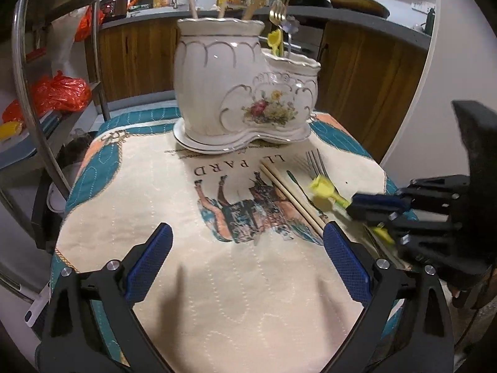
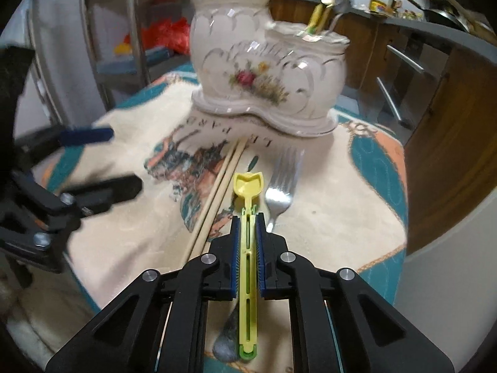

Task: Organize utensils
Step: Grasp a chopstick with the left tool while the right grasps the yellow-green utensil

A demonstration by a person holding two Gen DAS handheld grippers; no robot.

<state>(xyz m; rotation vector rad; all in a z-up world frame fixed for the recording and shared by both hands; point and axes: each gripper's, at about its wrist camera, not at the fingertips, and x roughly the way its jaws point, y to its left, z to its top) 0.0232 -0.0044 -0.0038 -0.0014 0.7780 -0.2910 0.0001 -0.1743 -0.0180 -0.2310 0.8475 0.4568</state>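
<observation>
A white floral ceramic utensil holder with a tall and a short compartment stands at the far side of the table; it also shows in the right wrist view. Chopsticks and forks stick out of it. My right gripper is shut on a yellow plastic spoon, held just above the cloth; both show in the left wrist view, the gripper and the spoon. A pair of chopsticks and a metal fork lie beside it. My left gripper is open and empty over the cloth.
A printed quilted cloth covers the small round table. A metal rack with red bags stands at the left. Wooden cabinets and a counter run behind. The left gripper shows at the left of the right wrist view.
</observation>
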